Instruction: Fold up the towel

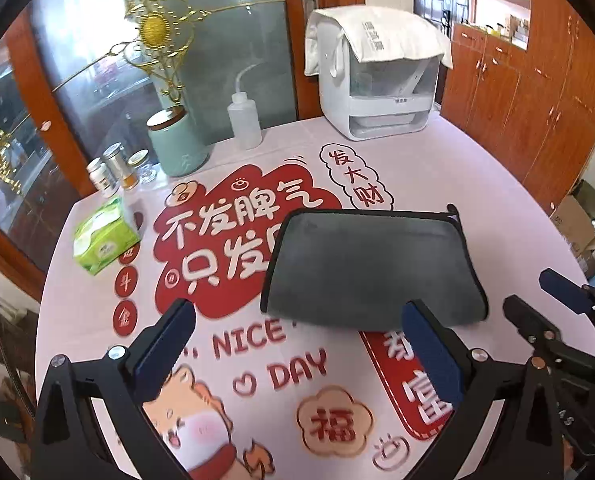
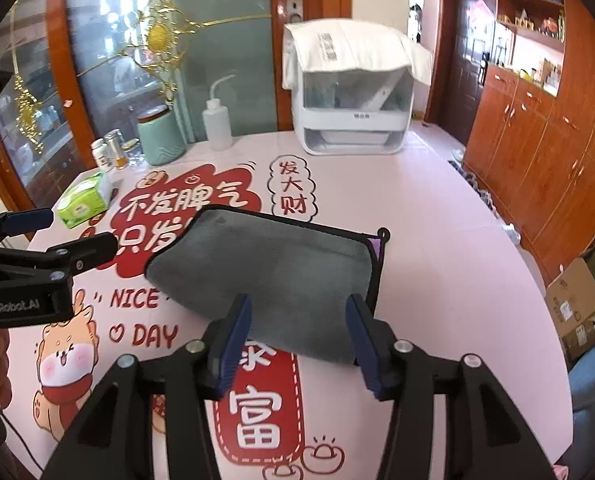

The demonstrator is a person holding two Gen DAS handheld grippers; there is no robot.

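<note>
A grey towel [image 1: 371,264] with black trim lies folded on the pink printed tablecloth [image 1: 457,184]; it also shows in the right wrist view [image 2: 273,276], with a purple tag and loop at its far right corner. My left gripper [image 1: 301,316] is open and empty, just short of the towel's near edge. My right gripper [image 2: 299,316] is open, its fingers straddling the towel's near fold without closing on it. The right gripper also shows at the right edge of the left wrist view [image 1: 537,300], and the left gripper at the left of the right wrist view [image 2: 73,236].
At the table's back stand a white appliance [image 1: 381,96] draped with a white cloth, a squeeze bottle [image 1: 244,120], a green canister [image 1: 177,144], small jars [image 1: 113,168] and a green tissue pack [image 1: 105,236]. Wooden cabinets [image 1: 537,92] and cardboard boxes [image 2: 577,304] are on the right.
</note>
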